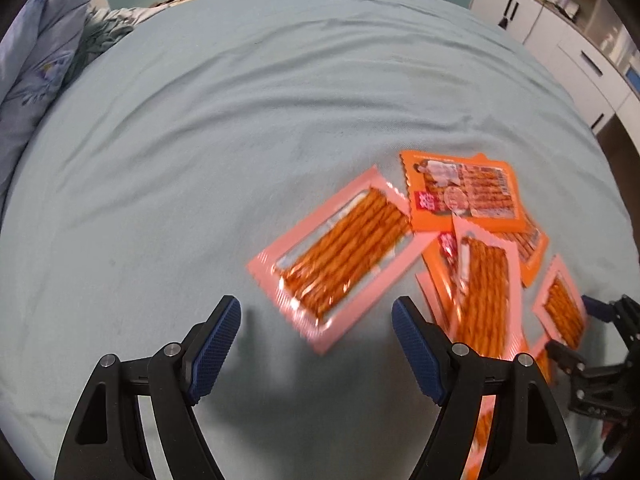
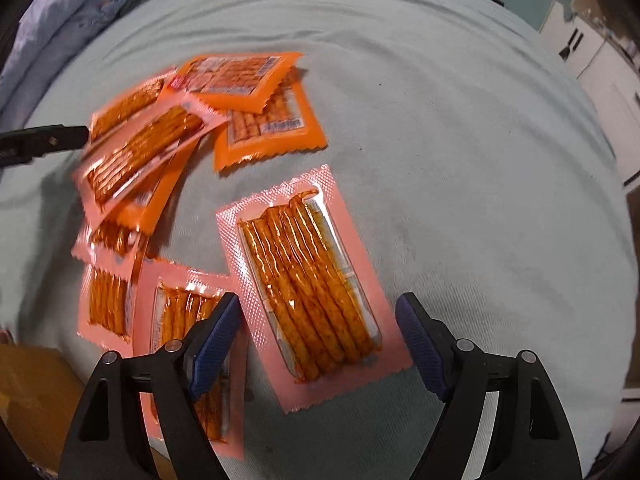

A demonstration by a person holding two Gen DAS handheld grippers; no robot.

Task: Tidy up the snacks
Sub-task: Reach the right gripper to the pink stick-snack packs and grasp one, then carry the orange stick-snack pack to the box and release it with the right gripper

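Several flat snack packs lie scattered on a pale bed sheet [image 1: 200, 140], some pink-edged with sticks showing through a clear window, some solid orange with print. Left tongs [image 1: 316, 320]: wide open, nothing between the pads, pointed steeply down at bare sheet, with one lone pink pack [image 1: 332, 260] just ahead and to the right of centre. Right tongs [image 2: 318, 316]: also wide open, empty, hovering over a second pink pack [image 2: 308, 280] whose near end sits between the pads, not yet touched as far as I can tell. The overlapped heap [image 2: 160, 148] lies to the left in the right view, and the top orange pack [image 2: 240, 76] rests on another orange one. A brown box corner [image 2: 36, 400] shows at lower left there; whether it is the destination I cannot tell. Judgement: the step in hand is the approach to a first pick, each tongs on its own loose pack. To do it well: take the singles before the heap, since overlapped film will drag its neighbours. Packs lie flat on soft bedding, so press one pad down beside a long edge and let the sheet give, then close across the narrow width on the sealed border. Slippery film; lift slowly. Both views are motion-blurred, so steady before closing.
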